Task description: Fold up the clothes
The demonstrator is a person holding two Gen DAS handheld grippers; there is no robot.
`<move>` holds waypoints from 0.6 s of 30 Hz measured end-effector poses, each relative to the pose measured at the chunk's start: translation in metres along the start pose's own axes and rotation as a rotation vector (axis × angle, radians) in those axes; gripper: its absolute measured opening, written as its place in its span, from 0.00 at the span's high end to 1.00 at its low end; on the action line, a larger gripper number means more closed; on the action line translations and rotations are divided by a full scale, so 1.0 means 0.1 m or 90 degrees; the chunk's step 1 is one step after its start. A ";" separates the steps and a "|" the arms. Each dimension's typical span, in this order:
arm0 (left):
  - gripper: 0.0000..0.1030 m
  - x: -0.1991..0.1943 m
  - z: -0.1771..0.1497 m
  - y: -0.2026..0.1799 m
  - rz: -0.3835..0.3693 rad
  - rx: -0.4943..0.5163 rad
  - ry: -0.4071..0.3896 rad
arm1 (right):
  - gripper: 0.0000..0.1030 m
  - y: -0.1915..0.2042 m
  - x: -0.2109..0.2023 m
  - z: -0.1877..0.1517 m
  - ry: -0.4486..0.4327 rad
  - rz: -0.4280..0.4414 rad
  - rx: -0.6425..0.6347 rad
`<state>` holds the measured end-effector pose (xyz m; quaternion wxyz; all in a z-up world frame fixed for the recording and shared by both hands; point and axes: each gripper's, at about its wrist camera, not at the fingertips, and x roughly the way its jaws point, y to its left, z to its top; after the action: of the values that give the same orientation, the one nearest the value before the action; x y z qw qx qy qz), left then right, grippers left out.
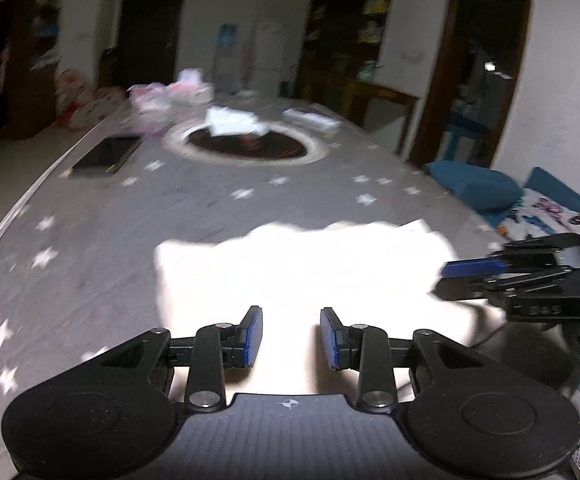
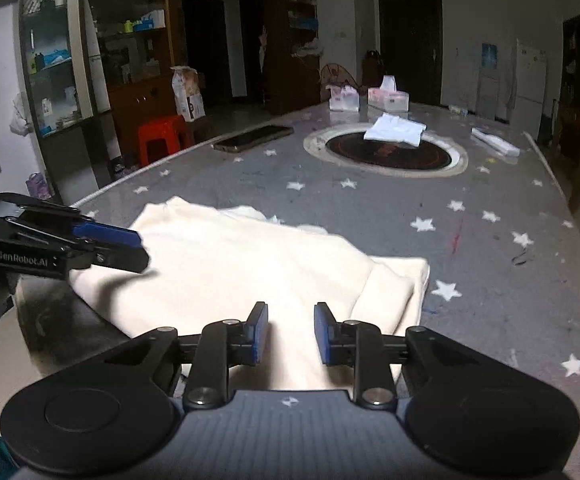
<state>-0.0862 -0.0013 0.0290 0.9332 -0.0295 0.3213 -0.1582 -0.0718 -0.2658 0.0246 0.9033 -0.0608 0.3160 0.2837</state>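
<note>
A cream garment point(image 2: 250, 264) lies folded into a thick rectangle at the near edge of the grey star-patterned table point(image 2: 489, 264). It also shows in the left wrist view point(image 1: 301, 276), blurred and overexposed. My right gripper point(image 2: 291, 332) is open and empty just above the garment's near edge. My left gripper point(image 1: 291, 336) is open and empty over the garment's near side. It shows in the right wrist view point(image 2: 130, 248) over the garment's left edge. The right gripper shows in the left wrist view point(image 1: 461, 276) at the garment's right edge. A folded white garment point(image 2: 395, 130) lies on the dark round inset.
A dark round inset point(image 2: 385, 154) sits in the table's middle. A phone point(image 2: 254, 138) lies to its left. Tissue packs point(image 2: 365, 98) stand at the far edge, a white flat packet point(image 2: 495, 142) at the far right. A red stool point(image 2: 162, 136) and shelves stand beyond the left side.
</note>
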 end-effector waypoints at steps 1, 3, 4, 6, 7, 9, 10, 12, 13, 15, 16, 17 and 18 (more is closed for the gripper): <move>0.69 0.01 -0.02 0.06 0.012 -0.007 0.004 | 0.76 -0.01 0.01 -0.01 0.001 0.001 0.002; 0.70 -0.01 -0.01 0.14 0.006 -0.022 0.001 | 0.75 -0.02 0.02 -0.05 0.003 0.003 0.005; 0.70 -0.02 0.00 0.17 0.003 -0.030 0.003 | 0.75 -0.02 0.02 -0.05 0.003 0.004 0.005; 0.70 -0.01 0.06 0.17 0.007 -0.025 -0.004 | 0.74 -0.02 0.01 -0.04 0.005 0.006 0.006; 0.70 0.02 0.09 0.16 0.006 -0.021 -0.006 | 0.72 -0.02 0.01 -0.02 0.004 0.007 0.006; 0.70 0.07 0.16 0.14 0.004 -0.011 -0.010 | 0.70 -0.02 0.01 0.01 0.001 0.008 0.005; 0.70 0.12 0.18 0.15 0.000 -0.012 -0.007 | 0.70 -0.02 0.03 0.02 0.001 0.008 0.004; 0.71 0.27 0.23 0.20 0.011 -0.023 0.008 | 0.70 -0.02 0.07 0.05 0.002 0.008 0.002; 0.71 0.34 0.26 0.22 0.017 -0.028 0.016 | 0.70 -0.02 0.08 0.07 0.003 0.008 0.001; 0.71 0.43 0.31 0.29 0.019 -0.045 0.022 | 0.70 -0.03 0.11 0.11 0.005 0.008 -0.001; 0.72 0.45 0.33 0.30 0.024 -0.051 0.027 | 0.70 -0.04 0.12 0.14 0.004 0.008 -0.002; 0.72 0.45 0.36 0.29 0.025 -0.049 0.025 | 0.70 -0.06 0.14 0.17 0.004 0.007 -0.004; 0.72 0.46 0.38 0.28 0.025 -0.047 0.024 | 0.70 -0.07 0.16 0.20 0.002 0.006 -0.006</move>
<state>-0.0212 0.0091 0.0281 0.9283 -0.0548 0.3447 -0.1284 -0.0473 -0.2584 0.0305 0.9011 -0.0639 0.3168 0.2890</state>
